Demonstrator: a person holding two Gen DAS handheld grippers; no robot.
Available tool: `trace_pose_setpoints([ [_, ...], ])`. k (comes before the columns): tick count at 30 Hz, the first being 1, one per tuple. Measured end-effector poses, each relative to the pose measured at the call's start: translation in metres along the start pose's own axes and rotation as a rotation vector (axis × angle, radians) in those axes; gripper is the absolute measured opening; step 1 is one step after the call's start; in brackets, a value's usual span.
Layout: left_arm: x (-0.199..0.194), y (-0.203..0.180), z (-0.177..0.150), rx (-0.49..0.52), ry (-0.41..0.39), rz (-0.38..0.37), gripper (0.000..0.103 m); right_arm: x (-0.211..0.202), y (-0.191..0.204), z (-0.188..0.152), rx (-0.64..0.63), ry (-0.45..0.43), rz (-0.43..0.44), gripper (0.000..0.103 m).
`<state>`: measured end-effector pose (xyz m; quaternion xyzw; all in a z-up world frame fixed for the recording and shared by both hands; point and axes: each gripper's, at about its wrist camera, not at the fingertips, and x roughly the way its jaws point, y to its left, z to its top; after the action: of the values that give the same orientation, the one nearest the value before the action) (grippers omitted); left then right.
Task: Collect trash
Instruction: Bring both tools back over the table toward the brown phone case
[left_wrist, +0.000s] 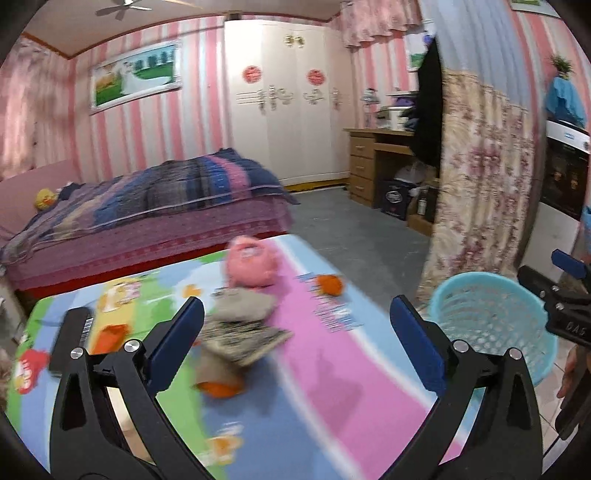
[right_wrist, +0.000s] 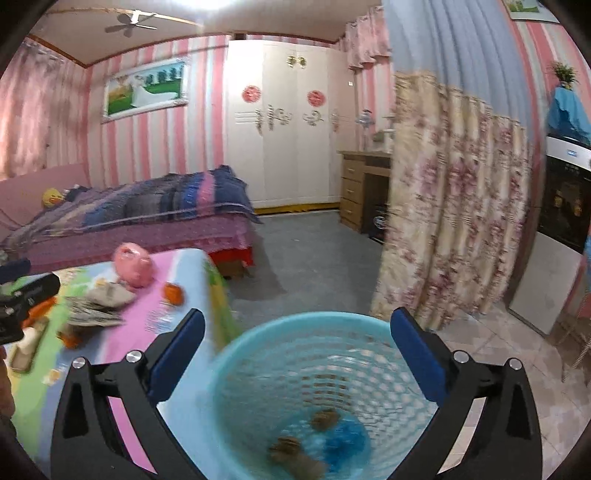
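Left wrist view: left tool (left_wrist: 297, 343) spread wide, empty, above the bench (left_wrist: 332, 369); crumpled paper (left_wrist: 240, 332) lies near the pink toy (left_wrist: 249, 264). Right wrist view: right tool (right_wrist: 297, 350) released — over the blue basket (right_wrist: 258, 354); brown scraps (right_wrist: 295, 448) lie inside.

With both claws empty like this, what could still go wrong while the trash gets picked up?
The grey crumpled wad lies against the pink piggy bank, so the open left claw might knock the bank. The light blue mesh basket stands beside the table's edge; the open right claw above it could tip it. Both views are blurred, so aim may suffer.
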<state>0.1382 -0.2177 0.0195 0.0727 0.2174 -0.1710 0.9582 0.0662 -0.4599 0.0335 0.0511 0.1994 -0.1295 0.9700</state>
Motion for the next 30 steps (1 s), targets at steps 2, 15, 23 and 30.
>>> trace_pose_setpoints([
  [2,-0.004,0.026,-0.003,-0.021,0.018,0.037,0.097,0.002,0.022,0.000,-0.010,0.011,0.036,0.098],
  [15,-0.001,0.176,-0.062,-0.156,0.159,0.225,0.097,0.031,0.148,-0.007,-0.065,0.084,0.173,0.098],
  [23,0.024,0.209,-0.105,-0.220,0.293,0.189,0.097,0.052,0.177,-0.028,-0.073,0.140,0.169,0.098],
  [30,0.037,0.191,-0.108,-0.132,0.304,0.155,0.089,0.056,0.180,-0.039,-0.109,0.169,0.162,0.098],
])
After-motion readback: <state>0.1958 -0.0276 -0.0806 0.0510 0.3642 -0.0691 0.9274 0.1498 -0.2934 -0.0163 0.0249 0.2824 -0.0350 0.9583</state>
